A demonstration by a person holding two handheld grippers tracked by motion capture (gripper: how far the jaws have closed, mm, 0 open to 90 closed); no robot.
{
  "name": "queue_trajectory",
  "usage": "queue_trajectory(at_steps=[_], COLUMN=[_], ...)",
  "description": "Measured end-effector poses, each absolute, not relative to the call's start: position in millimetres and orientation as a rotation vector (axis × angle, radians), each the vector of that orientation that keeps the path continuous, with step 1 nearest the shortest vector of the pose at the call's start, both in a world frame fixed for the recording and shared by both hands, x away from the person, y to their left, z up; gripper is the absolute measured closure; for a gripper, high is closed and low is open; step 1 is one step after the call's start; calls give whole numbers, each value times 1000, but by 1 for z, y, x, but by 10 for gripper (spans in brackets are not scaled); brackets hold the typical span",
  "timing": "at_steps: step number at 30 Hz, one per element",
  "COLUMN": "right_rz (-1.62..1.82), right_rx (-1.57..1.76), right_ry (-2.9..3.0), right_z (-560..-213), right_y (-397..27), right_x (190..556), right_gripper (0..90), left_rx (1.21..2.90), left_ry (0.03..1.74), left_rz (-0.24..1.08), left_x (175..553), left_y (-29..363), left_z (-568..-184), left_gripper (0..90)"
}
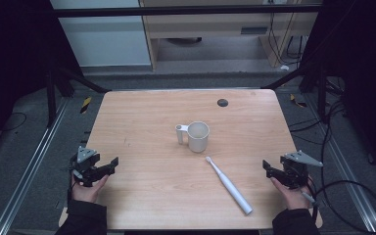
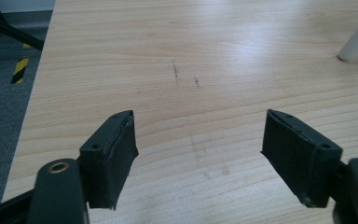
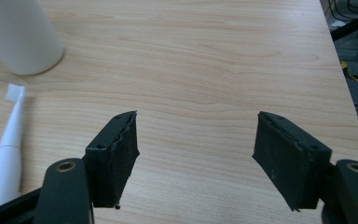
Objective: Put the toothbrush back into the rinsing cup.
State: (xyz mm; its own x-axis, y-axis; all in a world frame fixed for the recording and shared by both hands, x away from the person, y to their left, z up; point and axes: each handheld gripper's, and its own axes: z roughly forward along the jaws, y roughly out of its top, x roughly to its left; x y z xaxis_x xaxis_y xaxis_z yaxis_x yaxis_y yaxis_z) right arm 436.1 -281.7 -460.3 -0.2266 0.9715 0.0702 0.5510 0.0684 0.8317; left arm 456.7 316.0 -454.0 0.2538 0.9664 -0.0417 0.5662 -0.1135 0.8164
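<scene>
Right now your right gripper [image 1: 269,169] sits at the near right edge of the table [image 1: 142,122] with its jaws spread wide and nothing between them; in the right gripper view the rubbery black pads [image 3: 121,154] frame only bare pale woodgrain. Just off to that gripper's left, and a little ahead of it, lies the toothbrush [image 1: 227,185], a slim smooth white plastic stick flat on the wood. Its long axis runs on a diagonal: the blunt handle end points back toward your side of the table, and the small bristled head [image 3: 15,92] points away toward the cup [image 1: 198,136]. That cup is a plain matte white tumbler, standing upright with a tubular handle on its left, beyond the brush head and close to it but not touching. Your left gripper [image 1: 111,164] is likewise spread wide and empty at the near left edge, well apart from both things, so the right one is clearly the nearer to the brush. I judge that a grasp would want the jaws turned across the handle's diagonal, closing on its thicker part
</scene>
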Motion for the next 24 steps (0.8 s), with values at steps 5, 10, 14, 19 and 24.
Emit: queue_trajectory(at_steps=[5,10,14,19,24], right_rz=[1053,1078,1096,1090,1059], right_rx=[1476,1441,1415,1414,1399], right_ry=[1876,1909,1925,1963,2033], right_z=[-455,-445,-432,-427,-423], right_y=[-274,-264,-254,-246,-231], right_x=[433,430,427,429,432], right_gripper=[328,352,366,374,383], left_rx=[1786,1821,1850,1860,1858], left_ry=[1410,1396,1395,1398,1400], left_rz=[652,679,676,676,685], left_x=[454,453,455,456,455], left_y=[318,314,310,310,311], left_z=[-453,-454,-458,-459,-459], left_gripper=[283,302,312,315,325])
